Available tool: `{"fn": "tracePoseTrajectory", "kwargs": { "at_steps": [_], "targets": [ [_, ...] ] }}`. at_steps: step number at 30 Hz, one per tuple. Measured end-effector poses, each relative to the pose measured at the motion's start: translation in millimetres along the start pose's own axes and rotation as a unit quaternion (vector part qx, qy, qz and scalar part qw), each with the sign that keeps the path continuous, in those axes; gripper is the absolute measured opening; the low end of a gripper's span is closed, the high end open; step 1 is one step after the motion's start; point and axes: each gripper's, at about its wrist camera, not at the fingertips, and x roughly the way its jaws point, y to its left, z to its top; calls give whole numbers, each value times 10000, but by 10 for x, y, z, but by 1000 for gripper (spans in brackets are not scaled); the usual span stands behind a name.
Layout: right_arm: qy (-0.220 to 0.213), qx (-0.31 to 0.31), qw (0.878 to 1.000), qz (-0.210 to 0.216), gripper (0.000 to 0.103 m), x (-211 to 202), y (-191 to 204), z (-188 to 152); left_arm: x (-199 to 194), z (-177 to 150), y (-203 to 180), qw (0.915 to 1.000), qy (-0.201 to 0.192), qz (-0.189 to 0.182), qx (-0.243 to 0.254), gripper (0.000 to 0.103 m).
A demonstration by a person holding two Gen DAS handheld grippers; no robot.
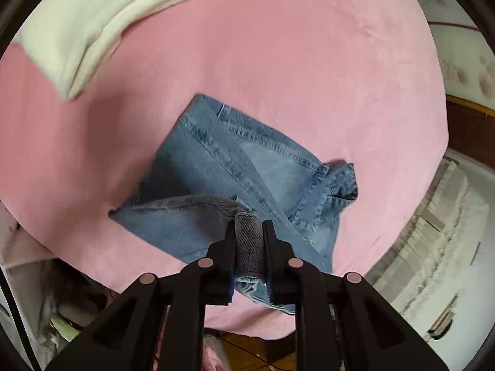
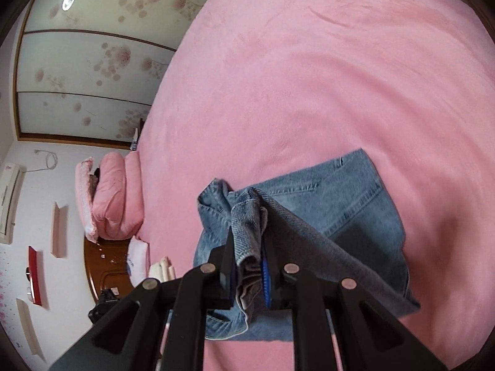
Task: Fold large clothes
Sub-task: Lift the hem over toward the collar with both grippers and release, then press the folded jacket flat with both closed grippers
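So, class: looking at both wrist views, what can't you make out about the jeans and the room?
- Left wrist view: the jeans' lower edge, hidden behind the left gripper.
- Right wrist view: the hem inside the right gripper, bunched.
- Right wrist view: items on the wooden cabinet, too small.

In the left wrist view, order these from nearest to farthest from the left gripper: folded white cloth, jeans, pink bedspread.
1. jeans: clamped in the left gripper.
2. pink bedspread: under the jeans.
3. folded white cloth: far upper left.

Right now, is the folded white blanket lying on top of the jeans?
No, the white blanket lies apart from the jeans, with bare pink bedcover between them.
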Motion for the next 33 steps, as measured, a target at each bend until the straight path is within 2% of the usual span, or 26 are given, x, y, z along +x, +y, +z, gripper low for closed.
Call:
{"fn": "tracePoseTrajectory", "kwargs": {
  "at_steps": [2,3,4,5,6,7,8,11,14,16,17,18,19,21,24,26,27,28,29,30,31,32,33],
  "targets": [
    [-83,7,9997,-244,21,64,7,44,62,44,-40,9999,-89,66,49,28],
    [-204,1,9992,-352,22,78,15,59,51,57,-57,9996,-264,88,10,41],
    [-361,-59,9987,-366,24,69,35,75,-8,53,-86,9983,-582,59,-33,62],
    [-492,-171,9980,-358,27,46,63,87,-21,52,-103,9973,-732,37,-41,73],
    [-584,-258,9973,-363,36,27,89,101,-73,23,-147,9954,-955,-1,-6,86],
    [-682,-338,9963,-398,44,2,117,101,-96,-12,-186,9943,-1064,-21,63,86],
    [-730,-422,9955,-439,46,-20,145,90,-95,-34,-216,9941,-1081,-7,124,86],
    [-513,-653,9956,-436,46,-25,186,13,-39,-174,-326,9934,-1007,295,465,86],
    [-313,-902,9939,-546,46,-15,193,-135,20,-412,-410,9867,-1140,660,948,86],
    [-239,-1014,9923,-672,46,-20,221,-242,53,-637,-467,9764,-1345,921,1416,86],
    [-190,-1090,9910,-749,46,-25,222,-328,61,-749,-492,9682,-1516,1131,1637,86],
    [-165,-1131,9904,-777,46,-31,226,-389,73,-926,-526,9527,-1831,1439,1950,86],
    [-142,-1181,9897,-792,46,-33,235,-469,80,-1054,-542,9423,-2015,1575,2161,86],
    [-135,-1328,9880,-780,46,-30,263,-666,157,-1362,-555,9207,-2336,1667,2645,86],
    [-217,-1633,9835,-752,46,50,321,-1008,390,-1717,-492,8975,-2647,1554,3168,86],
    [-220,-1926,9779,-780,46,209,340,-1324,609,-1879,-433,8880,-2680,1568,3391,83],
    [-210,-2087,9745,-801,40,303,346,-1459,792,-1985,-369,8814,-2682,1607,3540,77],
    [-203,-2205,9716,-832,28,378,354,-1566,938,-2054,-338,8785,-2653,1615,3629,64],
    [-181,-2410,9665,-867,22,518,349,-1736,1094,-2111,-298,8784,-2572,1599,3697,54],
    [-156,-2484,9644,-895,13,617,341,-1841,1315,-2153,-223,8819,-2313,1601,3783,36],
    [-46,-2482,9646,-895,10,762,299,-1954,1454,-2183,-180,8851,-2119,1586,3827,19],
    [134,-2424,9670,-777,8,914,236,-2060,1590,-2197,-121,8888,-1914,1556,3863,13],
    [291,-2426,9672,-699,1,1018,194,-2127,1753,-2216,-34,8948,-1649,1479,3877,10]
  ]
}}
